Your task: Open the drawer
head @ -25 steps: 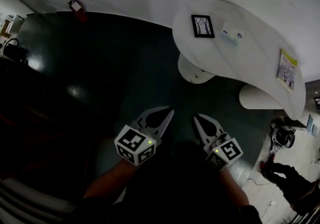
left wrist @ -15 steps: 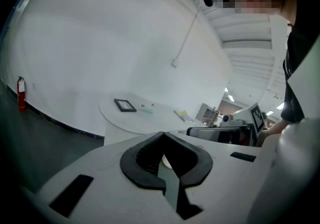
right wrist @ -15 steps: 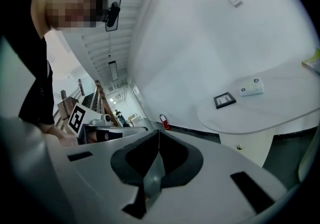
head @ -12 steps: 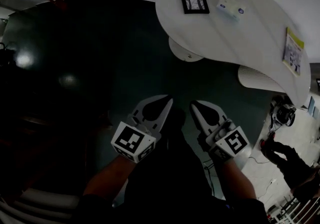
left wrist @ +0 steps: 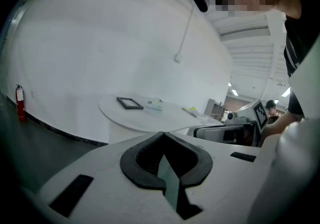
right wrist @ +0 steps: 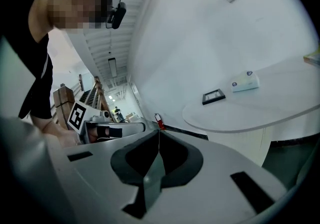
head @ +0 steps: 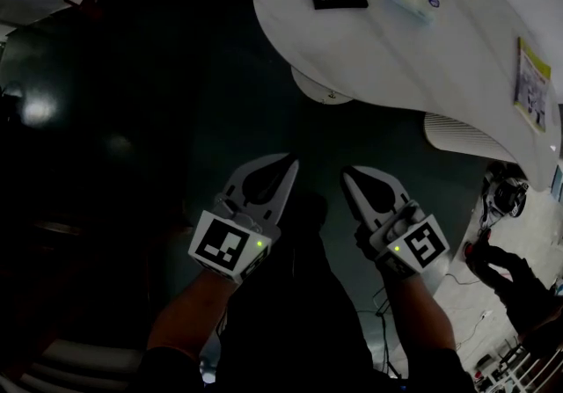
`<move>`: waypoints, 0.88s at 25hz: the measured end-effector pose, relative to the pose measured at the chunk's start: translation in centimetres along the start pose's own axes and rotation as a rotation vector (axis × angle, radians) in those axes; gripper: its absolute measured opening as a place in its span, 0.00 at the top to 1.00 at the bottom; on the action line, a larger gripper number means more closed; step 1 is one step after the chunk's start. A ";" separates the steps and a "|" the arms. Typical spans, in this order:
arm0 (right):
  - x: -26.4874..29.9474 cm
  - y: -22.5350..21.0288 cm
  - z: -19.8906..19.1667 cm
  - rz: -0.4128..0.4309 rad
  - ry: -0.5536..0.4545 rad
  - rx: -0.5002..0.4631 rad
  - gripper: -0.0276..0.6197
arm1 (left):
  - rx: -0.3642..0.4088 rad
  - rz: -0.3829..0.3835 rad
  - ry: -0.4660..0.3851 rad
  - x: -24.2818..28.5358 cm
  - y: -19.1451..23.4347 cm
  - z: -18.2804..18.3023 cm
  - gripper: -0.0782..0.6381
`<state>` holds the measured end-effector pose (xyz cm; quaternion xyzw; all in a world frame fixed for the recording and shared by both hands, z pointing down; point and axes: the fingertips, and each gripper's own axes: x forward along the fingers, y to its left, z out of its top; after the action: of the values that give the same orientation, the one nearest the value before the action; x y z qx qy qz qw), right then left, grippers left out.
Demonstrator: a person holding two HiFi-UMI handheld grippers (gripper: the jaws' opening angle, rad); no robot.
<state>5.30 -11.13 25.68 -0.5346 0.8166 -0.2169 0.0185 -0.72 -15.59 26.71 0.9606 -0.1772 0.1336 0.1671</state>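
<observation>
Head view shows the white surface (head: 413, 66) nearer than a second ago, so this looks like an approach. The left tongs (head: 288, 163) and right tongs (head: 350, 174) are closed and empty. No drawer is visible yet, so opening hasn't begun.

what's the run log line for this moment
left gripper: shut, empty | right gripper: shut, empty | both over dark floor, short of white table | drawer: not in view
</observation>
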 end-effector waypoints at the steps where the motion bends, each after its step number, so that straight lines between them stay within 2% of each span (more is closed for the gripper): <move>1: 0.1 -0.6 -0.4 -0.008 -0.004 -0.001 0.93 | 0.009 -0.004 0.003 0.4 0.2 -0.6 0.88; 11: 1.2 -5.5 -7.2 -0.030 0.018 -0.033 0.93 | 0.032 -0.016 0.011 4.8 2.3 -6.6 0.88; 15: 2.1 -6.9 -10.7 -0.027 0.027 -0.034 0.93 | 0.097 -0.037 0.022 7.0 2.6 -10.0 0.88; 20: 3.3 -9.4 -13.8 -0.022 0.018 -0.046 0.93 | 0.218 -0.106 0.021 10.1 2.3 -13.0 0.87; 22: 3.8 -10.9 -15.1 -0.027 0.013 -0.050 0.93 | 0.224 -0.123 0.027 11.4 2.8 -14.5 0.87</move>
<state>9.18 -13.09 44.19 -0.5445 0.8146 -0.2001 -0.0031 5.60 -16.09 44.25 0.9804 -0.0995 0.1551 0.0692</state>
